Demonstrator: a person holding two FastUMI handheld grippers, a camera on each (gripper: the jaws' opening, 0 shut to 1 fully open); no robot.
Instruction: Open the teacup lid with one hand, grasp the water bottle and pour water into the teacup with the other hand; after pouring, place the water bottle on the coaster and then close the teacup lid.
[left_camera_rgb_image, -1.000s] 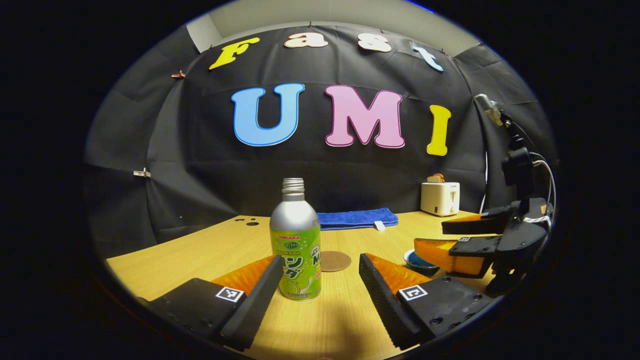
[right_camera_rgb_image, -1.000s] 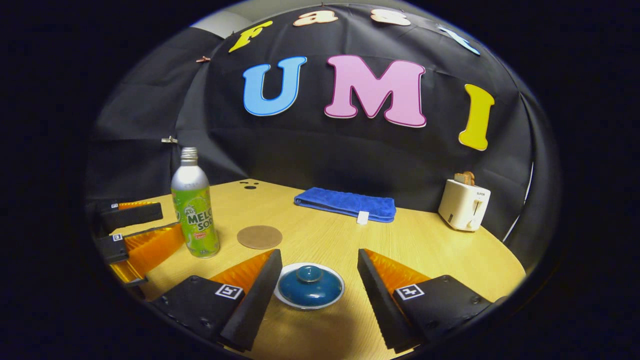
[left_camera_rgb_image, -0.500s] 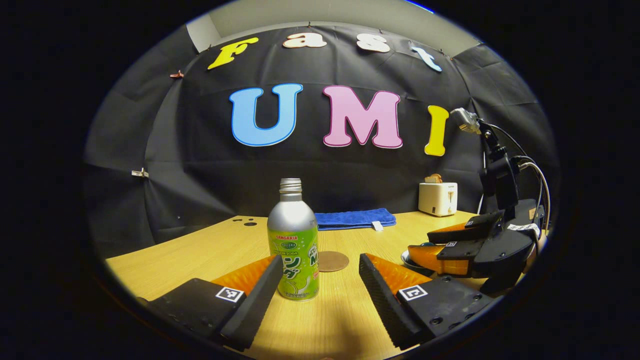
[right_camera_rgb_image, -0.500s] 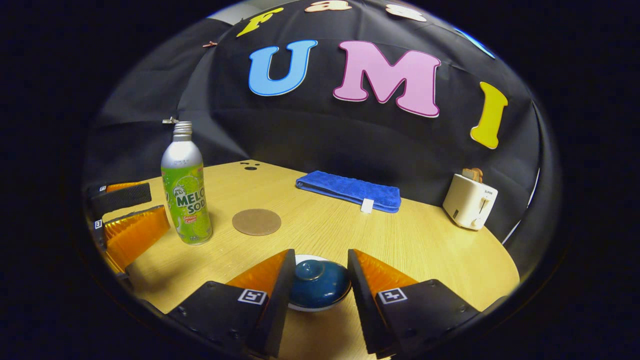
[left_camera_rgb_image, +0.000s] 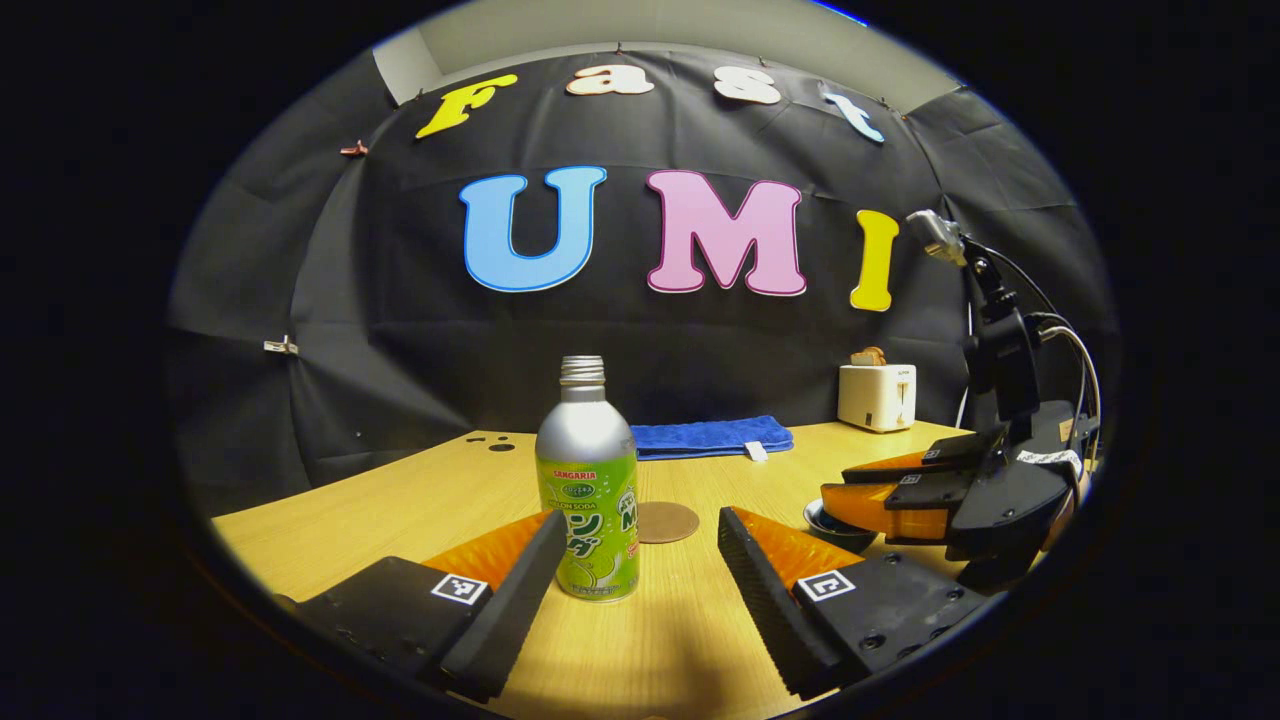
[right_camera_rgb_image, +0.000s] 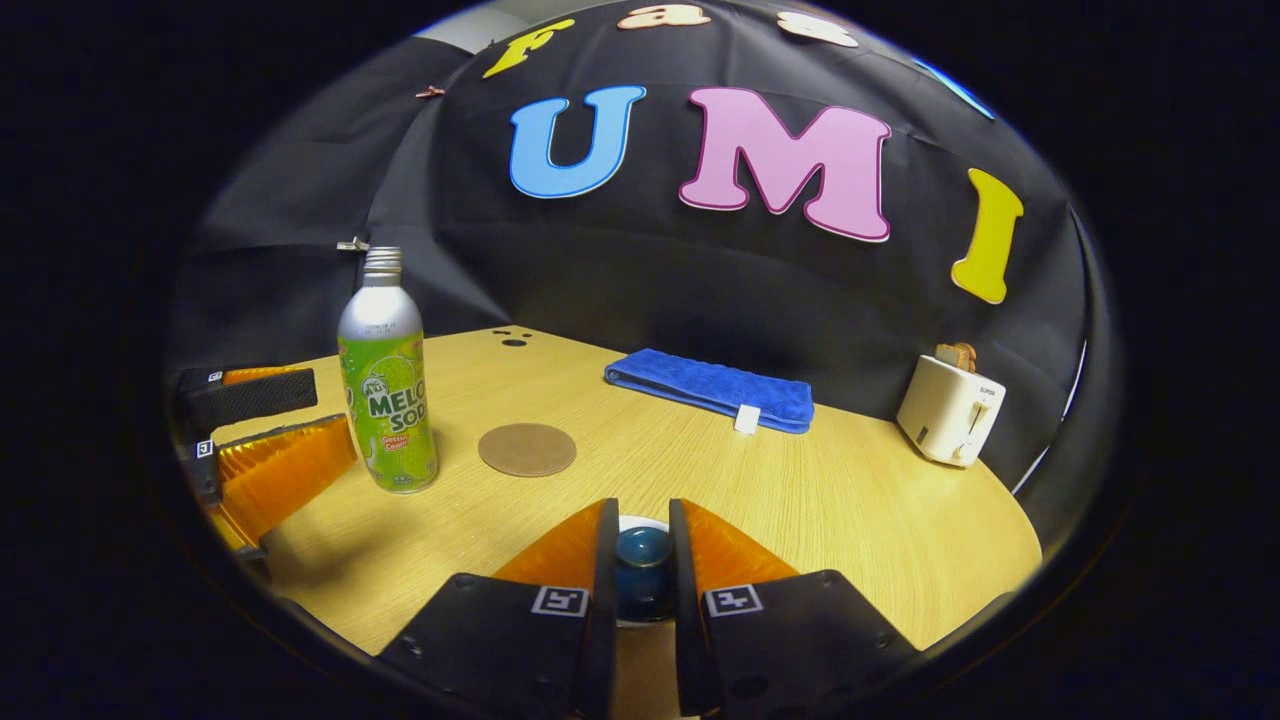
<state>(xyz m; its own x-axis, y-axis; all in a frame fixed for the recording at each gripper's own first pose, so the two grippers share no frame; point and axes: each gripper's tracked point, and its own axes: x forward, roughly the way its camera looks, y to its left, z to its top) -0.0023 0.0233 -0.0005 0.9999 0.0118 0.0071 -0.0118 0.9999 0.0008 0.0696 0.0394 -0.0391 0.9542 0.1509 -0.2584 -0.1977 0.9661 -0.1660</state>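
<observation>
Right gripper (right_camera_rgb_image: 640, 565) has narrowed from wide open to clamped on the teacup lid (right_camera_rgb_image: 641, 553) knob; left gripper (left_camera_rgb_image: 640, 570) unchanged, fingers spread.

Lid is gripped but looks not yet lifted off the teacup (left_camera_rgb_image: 838, 521). Water bottle (left_camera_rgb_image: 588, 480) stands upright between the left fingers, untouched, just beside the coaster (right_camera_rgb_image: 527, 449). Left to do: lift lid, grasp, pour, set bottle on coaster, re-lid. Wooden table (right_camera_rgb_image: 860, 500) carries a folded blue towel (right_camera_rgb_image: 712, 389) and a white toaster (right_camera_rgb_image: 950, 408) near the black cloth wall.
</observation>
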